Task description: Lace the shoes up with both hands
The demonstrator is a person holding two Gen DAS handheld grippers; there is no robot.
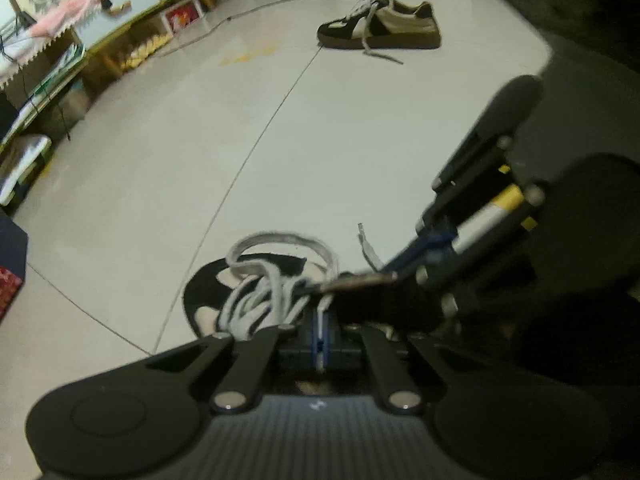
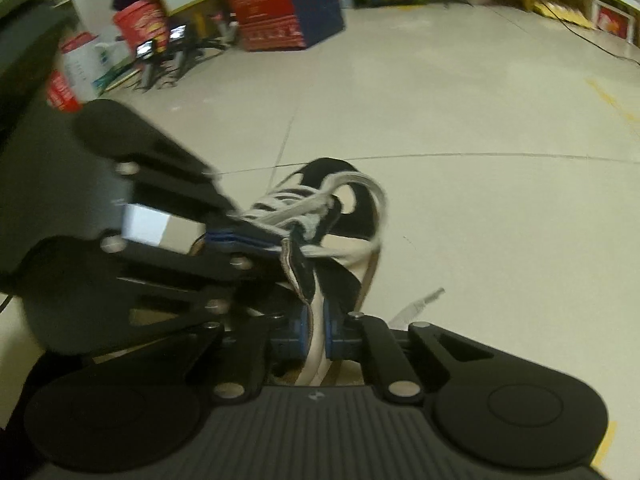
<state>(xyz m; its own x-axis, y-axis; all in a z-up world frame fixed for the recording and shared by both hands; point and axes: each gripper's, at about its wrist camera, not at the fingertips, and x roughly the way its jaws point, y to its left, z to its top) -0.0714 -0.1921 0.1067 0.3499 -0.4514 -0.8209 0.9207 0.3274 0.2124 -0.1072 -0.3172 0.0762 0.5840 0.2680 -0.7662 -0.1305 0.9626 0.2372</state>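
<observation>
Pinching a white lace (image 1: 320, 320), the left gripper (image 1: 320, 340) has its blue pads nearly together with only the flat strand between them. It sits at six o'clock in the left wrist view, just over the near shoe (image 1: 208, 300), whose black toe points to twelve. The right gripper (image 2: 316, 332) is likewise clamped on a pale strand of lace at six o'clock in its own view; which end of the lace it is I cannot tell.

Only the left wrist view shows the second shoe (image 1: 380, 26), well apart at one o'clock, laces trailing on the floor (image 1: 200, 140). Only the right wrist view shows the red and blue box (image 2: 288, 4) at eleven o'clock.

Shelving (image 1: 100, 24) lines the ten o'clock edge in the left view; between it and both shoes the tiles lie bare. A loose lace tip (image 2: 434, 294) rests at four o'clock beside the near shoe.
</observation>
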